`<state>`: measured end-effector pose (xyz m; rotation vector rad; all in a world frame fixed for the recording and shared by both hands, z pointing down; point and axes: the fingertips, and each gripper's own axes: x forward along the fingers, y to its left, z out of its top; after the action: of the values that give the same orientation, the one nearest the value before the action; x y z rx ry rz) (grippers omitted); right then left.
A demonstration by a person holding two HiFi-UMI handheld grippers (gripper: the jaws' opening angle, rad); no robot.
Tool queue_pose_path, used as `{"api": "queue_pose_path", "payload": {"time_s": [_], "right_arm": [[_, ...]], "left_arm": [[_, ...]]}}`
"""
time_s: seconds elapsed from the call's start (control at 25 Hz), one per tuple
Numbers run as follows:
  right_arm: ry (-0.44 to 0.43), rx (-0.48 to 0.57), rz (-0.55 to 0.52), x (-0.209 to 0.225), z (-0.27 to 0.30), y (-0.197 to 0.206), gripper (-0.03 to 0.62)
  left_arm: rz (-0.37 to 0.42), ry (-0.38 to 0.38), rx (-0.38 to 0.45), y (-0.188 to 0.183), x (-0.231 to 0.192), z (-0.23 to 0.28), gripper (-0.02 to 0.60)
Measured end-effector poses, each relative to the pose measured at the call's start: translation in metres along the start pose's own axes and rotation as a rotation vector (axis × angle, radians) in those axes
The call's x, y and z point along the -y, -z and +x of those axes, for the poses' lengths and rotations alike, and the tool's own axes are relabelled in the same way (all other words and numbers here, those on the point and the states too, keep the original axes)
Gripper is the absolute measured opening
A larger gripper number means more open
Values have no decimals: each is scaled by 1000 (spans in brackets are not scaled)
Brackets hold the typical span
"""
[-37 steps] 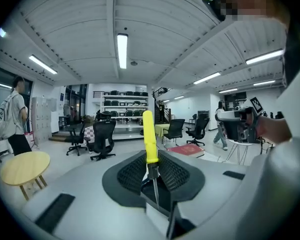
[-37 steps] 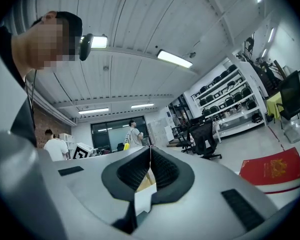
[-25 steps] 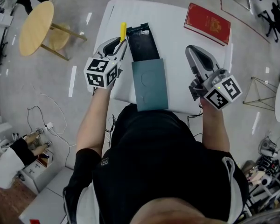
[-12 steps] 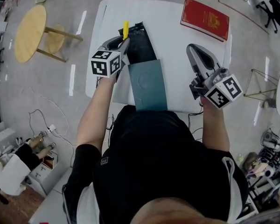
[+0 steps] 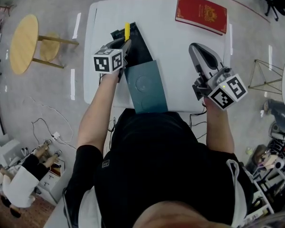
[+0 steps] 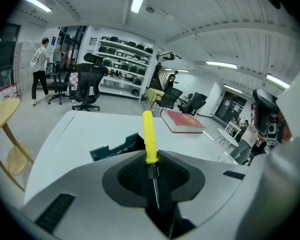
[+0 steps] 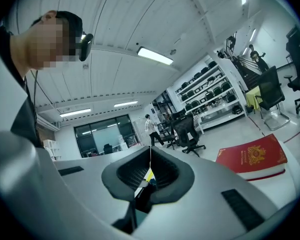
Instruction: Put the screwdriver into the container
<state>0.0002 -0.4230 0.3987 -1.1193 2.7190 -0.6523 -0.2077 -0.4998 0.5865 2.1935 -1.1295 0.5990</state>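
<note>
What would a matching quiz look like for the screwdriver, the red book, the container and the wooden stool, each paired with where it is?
Things:
1. screwdriver
2. book
3. container
4. wooden stool

Places:
A. on the floor, left of the white table
B. far right corner of the white table
C. between the jaws of the left gripper
D. middle of the white table

Pairs: 1-C, 2-B, 3-D, 4-A

Red book (image 5: 201,13), round wooden stool (image 5: 23,44)
</note>
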Motion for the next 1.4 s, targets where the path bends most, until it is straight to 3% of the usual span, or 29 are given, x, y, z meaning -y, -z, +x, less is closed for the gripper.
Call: {"api": "queue_pose_path", "payload": {"time_s": [0.32,0.96,1.4], "right_arm": [[25,-8,10,10,-7,7,31],[32,-5,19,15,-7,12,31],[33,-8,20,12,-8,14,31]], "left_arm": [[59,-1,-84,16,-1,22,83],[95,-26,-236,43,-21,38,83],[218,-43,-328,52,-21,43,86]]}}
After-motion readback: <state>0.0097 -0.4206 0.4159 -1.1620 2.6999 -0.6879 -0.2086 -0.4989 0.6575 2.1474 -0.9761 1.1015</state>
